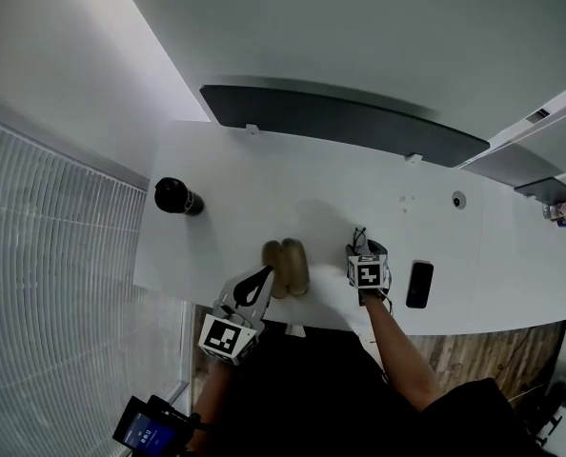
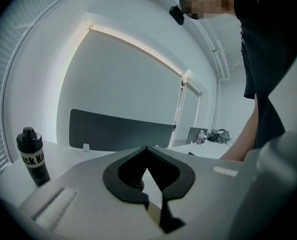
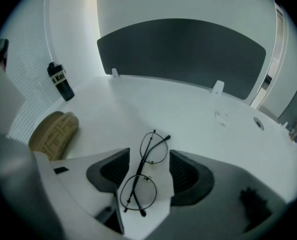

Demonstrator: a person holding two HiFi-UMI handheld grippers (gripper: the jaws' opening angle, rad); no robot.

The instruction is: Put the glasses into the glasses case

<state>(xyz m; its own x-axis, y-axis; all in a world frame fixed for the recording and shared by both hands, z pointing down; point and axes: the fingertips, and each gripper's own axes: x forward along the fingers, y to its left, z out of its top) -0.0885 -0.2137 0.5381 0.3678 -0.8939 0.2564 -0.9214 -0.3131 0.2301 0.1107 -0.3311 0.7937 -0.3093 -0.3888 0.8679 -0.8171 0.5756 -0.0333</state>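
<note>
- As the right gripper (image 3: 149,156) hangs steeply nose-down over the white table (image 3: 188,109), its jaws stand wide apart and hold nothing. The glasses (image 3: 143,170) lie flat on the table directly between them, and neither pad touches the frame.
- The glasses are a thin, dark wire frame with round lenses, and the temples look folded across the lenses.
- Their long axis, lens to lens, runs along the gap between the jaws rather than across it. One lens sits close to the gripper's base and the other lies out past the jaw tips, leaning a little to the gripper's right.
- By the look of them, the glasses are very light, springy and easily bent, with slick lenses that could slip or smear under a pad.
- Because they lie flush on the table, the jaw tips would probably have to come right down to the surface to catch them.
- The safest hold appears to be a soft close across the bridge or the rims beside it, where the frame is stiffest. The thin temples look like a poor place to grip.
- The tan glasses case (image 3: 53,134) lies off to the right gripper's left, apart from the glasses.
- In the head view the case sits just ahead of the left gripper (image 2: 147,149). That gripper's jaws meet at the tips, and nothing shows between them.
</note>
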